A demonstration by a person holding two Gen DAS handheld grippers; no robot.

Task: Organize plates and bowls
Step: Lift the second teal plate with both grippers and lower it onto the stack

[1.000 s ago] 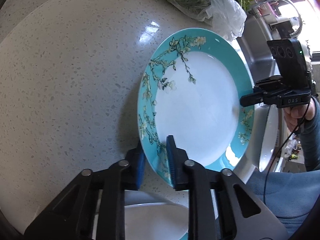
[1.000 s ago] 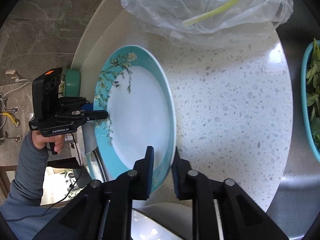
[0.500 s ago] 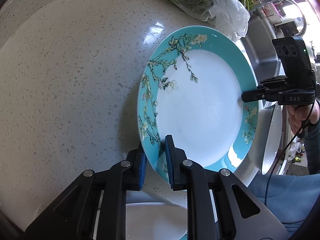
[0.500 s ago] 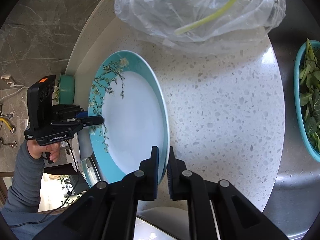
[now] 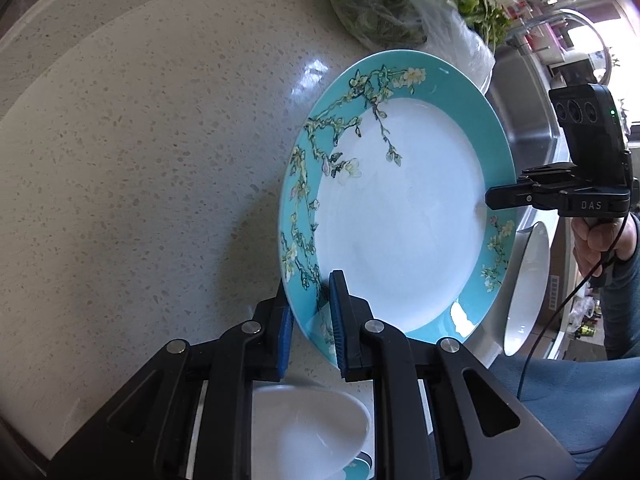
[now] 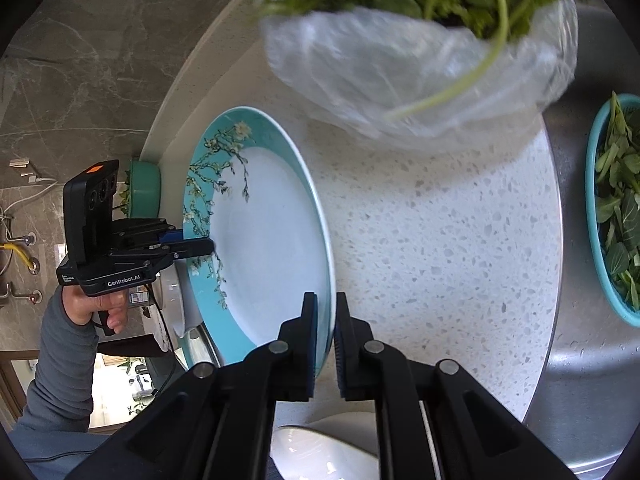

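Above speckled counter [image 5: 152,168], both grippers [image 5: 310,312] [image 6: 323,316] pinch plate [image 5: 400,220] rims.

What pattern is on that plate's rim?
Turquoise rim with blossoming branches on the plate, white centre; clearest in the left wrist view.

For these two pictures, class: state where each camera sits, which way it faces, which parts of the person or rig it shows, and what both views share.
Left wrist: rides the left gripper, looking along its fingers across the plate toward the sink; shows the right gripper and hand opposite.
Right wrist: rides the right gripper, facing across the plate toward the bag of greens; shows the left gripper, hand and grey sleeve.
Shared: the plate, clamped at opposite rims, the speckled counter, the greens.
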